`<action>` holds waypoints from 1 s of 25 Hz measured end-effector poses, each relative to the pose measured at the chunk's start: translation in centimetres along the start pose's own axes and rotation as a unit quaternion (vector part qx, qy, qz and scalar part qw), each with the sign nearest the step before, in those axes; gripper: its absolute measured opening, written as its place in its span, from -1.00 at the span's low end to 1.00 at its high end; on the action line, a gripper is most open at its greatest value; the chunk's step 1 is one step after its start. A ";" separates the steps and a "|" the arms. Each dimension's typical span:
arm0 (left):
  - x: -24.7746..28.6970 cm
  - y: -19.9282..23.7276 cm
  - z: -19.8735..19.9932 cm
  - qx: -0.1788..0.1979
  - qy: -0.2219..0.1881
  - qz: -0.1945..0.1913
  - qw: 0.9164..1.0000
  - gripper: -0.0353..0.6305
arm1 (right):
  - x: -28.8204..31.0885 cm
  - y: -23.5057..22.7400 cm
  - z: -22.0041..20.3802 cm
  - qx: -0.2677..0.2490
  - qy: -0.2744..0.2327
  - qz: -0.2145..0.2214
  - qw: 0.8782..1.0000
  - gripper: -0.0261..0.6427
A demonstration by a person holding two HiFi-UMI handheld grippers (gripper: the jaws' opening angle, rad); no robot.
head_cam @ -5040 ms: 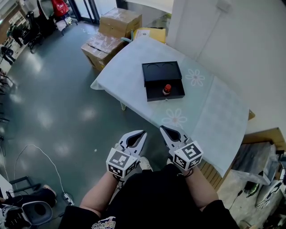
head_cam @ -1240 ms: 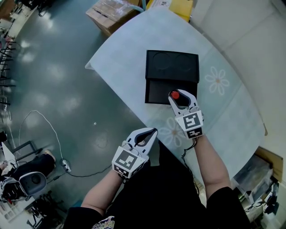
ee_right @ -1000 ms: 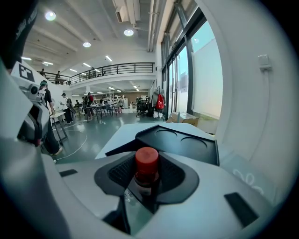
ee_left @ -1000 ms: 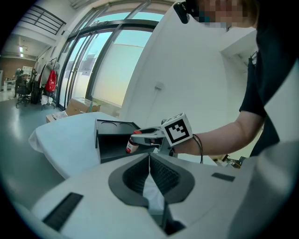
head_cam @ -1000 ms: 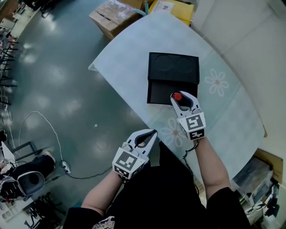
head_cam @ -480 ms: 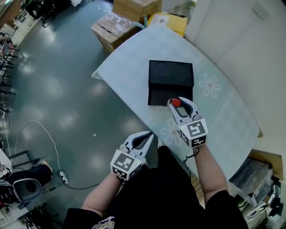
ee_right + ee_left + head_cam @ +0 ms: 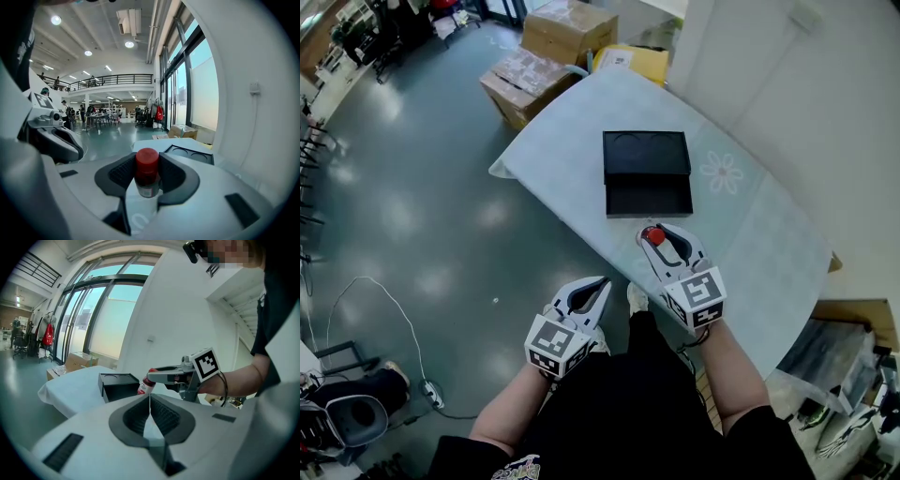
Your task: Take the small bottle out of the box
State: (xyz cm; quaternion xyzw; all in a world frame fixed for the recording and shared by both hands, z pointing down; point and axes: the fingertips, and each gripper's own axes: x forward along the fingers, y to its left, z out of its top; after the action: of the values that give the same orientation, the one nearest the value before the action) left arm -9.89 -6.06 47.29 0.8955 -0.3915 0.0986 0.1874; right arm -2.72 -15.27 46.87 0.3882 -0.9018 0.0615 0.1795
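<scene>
My right gripper [image 7: 657, 237] is shut on the small bottle [image 7: 146, 172], a clear bottle with a red cap [image 7: 652, 234]. It holds the bottle upright in the air near the table's front edge, apart from the black box [image 7: 647, 172]. The box lies open on the pale tablecloth with its lid folded back and its tray empty. From the left gripper view, the bottle [image 7: 146, 385] hangs under the right gripper beside the box [image 7: 118, 385]. My left gripper [image 7: 588, 292] is shut on nothing, low over the floor.
The table [image 7: 769, 244] with a flower-print cloth stands by a white wall. Cardboard boxes [image 7: 546, 52] and a yellow package [image 7: 628, 62] sit past its far end. Grey floor [image 7: 412, 206] spreads to the left; a cable [image 7: 370, 300] trails there.
My right gripper has drawn back toward me from the box with the bottle in its jaws. The box now lies empty. The left gripper stays low and shut.
</scene>
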 end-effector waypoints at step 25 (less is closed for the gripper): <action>-2.7 -7.4 -2.3 0.045 0.013 -0.079 0.996 -0.81 | -11.6 7.0 -2.7 0.044 -0.006 -0.058 0.997 -0.43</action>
State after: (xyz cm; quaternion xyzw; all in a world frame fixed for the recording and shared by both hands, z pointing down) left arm -6.37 1.31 46.58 0.9299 -0.3121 0.1122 0.1593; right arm 0.30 -1.91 45.27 0.4477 -0.8752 0.0882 0.1606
